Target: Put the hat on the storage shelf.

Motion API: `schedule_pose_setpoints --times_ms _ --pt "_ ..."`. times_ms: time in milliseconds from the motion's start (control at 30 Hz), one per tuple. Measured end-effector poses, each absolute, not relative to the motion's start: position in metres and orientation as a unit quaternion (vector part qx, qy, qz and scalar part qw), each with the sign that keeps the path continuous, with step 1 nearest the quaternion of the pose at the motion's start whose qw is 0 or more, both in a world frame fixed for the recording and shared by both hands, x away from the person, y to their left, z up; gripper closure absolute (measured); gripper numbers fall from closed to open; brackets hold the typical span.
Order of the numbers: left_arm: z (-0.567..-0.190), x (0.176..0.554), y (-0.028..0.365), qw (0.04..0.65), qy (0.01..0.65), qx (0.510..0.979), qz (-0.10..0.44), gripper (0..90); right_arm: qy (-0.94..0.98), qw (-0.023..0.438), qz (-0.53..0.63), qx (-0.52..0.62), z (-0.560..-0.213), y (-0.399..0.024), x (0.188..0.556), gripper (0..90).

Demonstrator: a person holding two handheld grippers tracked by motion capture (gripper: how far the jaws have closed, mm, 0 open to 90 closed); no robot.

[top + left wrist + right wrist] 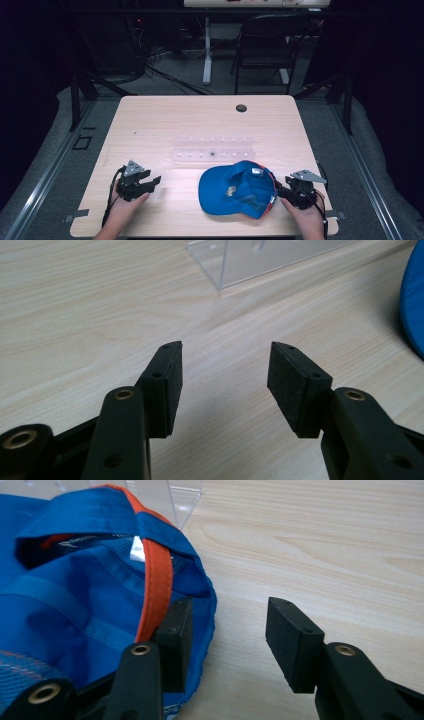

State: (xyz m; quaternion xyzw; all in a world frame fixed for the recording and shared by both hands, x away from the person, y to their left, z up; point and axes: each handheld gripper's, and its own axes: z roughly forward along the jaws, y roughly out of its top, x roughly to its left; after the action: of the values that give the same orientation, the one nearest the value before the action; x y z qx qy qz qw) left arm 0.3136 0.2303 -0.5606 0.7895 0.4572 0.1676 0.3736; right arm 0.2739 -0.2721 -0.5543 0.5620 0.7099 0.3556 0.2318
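Right claw spread wide, gripping nothing, one pad overlapping the edge of the blue cap, the other over bare counter. Cap lying upturned at the near right, just before the clear rack. Left claw likewise spread, well apart from cap.

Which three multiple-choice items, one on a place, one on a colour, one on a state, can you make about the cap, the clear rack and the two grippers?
1. Where does the clear rack lie?
A. beyond the cap
B. on the cap
C. off the table

2. What colour is the cap's inner band?
A. green
B. orange
C. white

3. How stand the left gripper's jaws?
A. shut on the cap
B. shut on the rack
C. open, holding nothing

Answers: 1 A, the rack sits farther up the table; 2 B, the band shows orange; 3 C, only bare wood lies between the jaws.
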Motion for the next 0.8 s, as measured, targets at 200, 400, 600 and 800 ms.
schedule_pose_setpoints --times_ms 200,400,600,800 --pt "-0.56 0.312 0.23 0.379 0.456 0.789 0.162 48.0 0.705 0.197 0.36 0.578 -0.55 -0.269 0.275 52.0" --pt "-0.559 0.309 0.227 0.377 0.446 0.794 0.167 48.7 0.721 0.192 0.35 0.566 -0.539 -0.263 0.276 53.9" --pt "-0.561 0.311 0.228 0.379 0.453 0.792 0.154 48.7 0.736 0.174 0.339 0.56 -0.531 -0.265 0.28 56.2" --pt "-0.562 0.31 0.225 0.378 0.448 0.796 0.154 48.5 0.748 0.146 0.337 0.553 -0.52 -0.267 0.286 56.2"
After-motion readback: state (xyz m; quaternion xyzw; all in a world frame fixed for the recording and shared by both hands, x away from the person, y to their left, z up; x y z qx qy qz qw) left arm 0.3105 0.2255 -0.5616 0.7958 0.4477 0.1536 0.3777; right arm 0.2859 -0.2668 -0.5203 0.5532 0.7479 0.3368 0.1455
